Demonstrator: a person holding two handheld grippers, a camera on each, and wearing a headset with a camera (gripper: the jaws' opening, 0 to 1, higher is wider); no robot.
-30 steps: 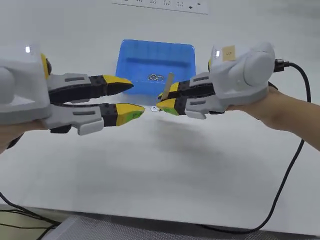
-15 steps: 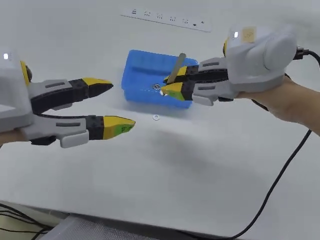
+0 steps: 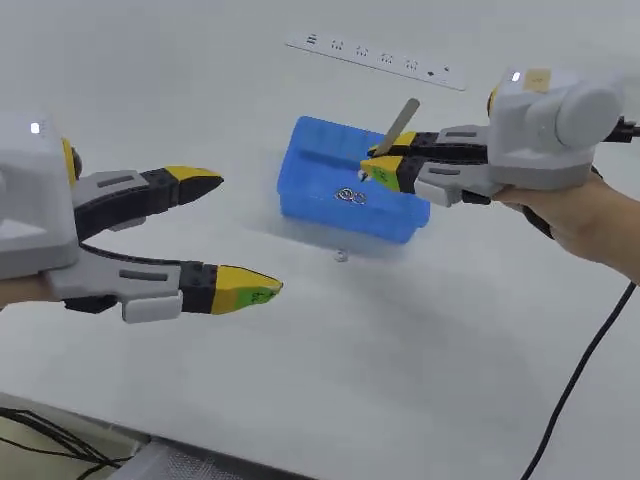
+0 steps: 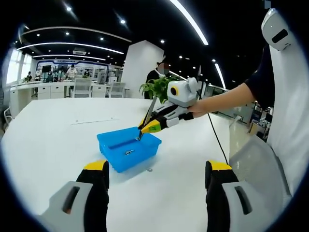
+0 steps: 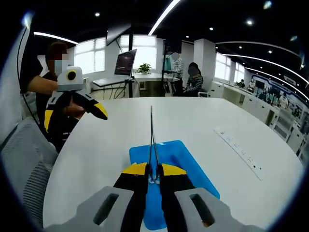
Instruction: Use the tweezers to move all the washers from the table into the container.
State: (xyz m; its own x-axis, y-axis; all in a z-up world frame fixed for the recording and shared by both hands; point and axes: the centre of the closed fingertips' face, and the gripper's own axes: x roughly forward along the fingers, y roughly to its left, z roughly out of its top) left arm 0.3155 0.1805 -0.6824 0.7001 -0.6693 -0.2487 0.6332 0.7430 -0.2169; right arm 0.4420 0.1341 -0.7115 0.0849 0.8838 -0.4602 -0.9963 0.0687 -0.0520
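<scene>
Right claw (image 3: 375, 165), closed on the tweezers (image 3: 403, 118), had shifted from over the bench (image 3: 400, 350) to over the blue container (image 3: 340, 222), where washers (image 3: 348, 195) lay. Left claw (image 3: 250, 235) hung open. One washer (image 3: 341, 256) lay flat just before the container's front wall; the tips could skid it away.

A power strip (image 3: 375, 60) lies on the white table (image 3: 400, 380).
</scene>
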